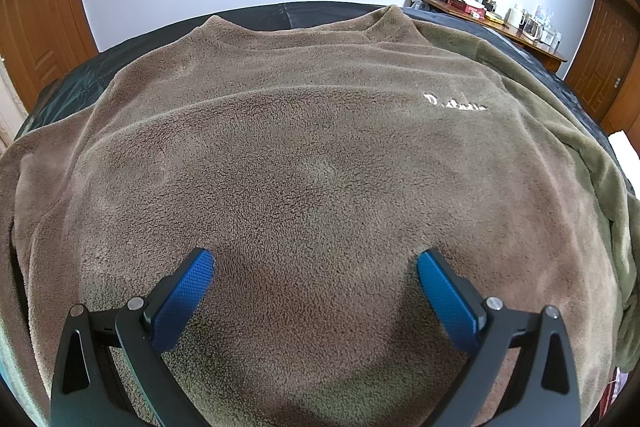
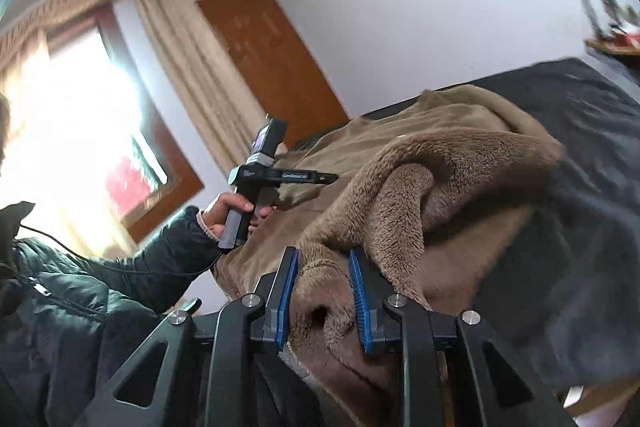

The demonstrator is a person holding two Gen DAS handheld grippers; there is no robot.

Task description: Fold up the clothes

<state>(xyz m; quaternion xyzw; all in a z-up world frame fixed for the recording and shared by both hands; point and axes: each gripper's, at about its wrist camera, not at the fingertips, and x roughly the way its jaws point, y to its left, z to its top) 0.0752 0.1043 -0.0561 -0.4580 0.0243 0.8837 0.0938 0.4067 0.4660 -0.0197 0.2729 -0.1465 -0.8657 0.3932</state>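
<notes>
Blue-padded black left gripper sits nearest in the left wrist view, jaws spread wide, hovering over the lower body of the brown fleece pullover with nothing between the pads. That pullover lies spread front-up on the dark bed cover, collar at the far edge, small white embroidered lettering toward the right chest, too blurred to read. Further right, a cluttered wooden side table against the wall. In the right wrist view, the person's left hand is at left, then the right gripper, its jaws clamped on a thick bunch of the fleece, apparently a sleeve or side edge, lifted and draped back over the body. Judgement: the sleeve fold is under way; carry the pinched edge across in one level sweep, lay it flat along the body, and use the free left gripper to pin the fabric so the body does not drag. Hidden: the pullover's hem and left sleeve end run out of frame; exactly which part is pinched cannot be told; that view is motion-blurred.
</notes>
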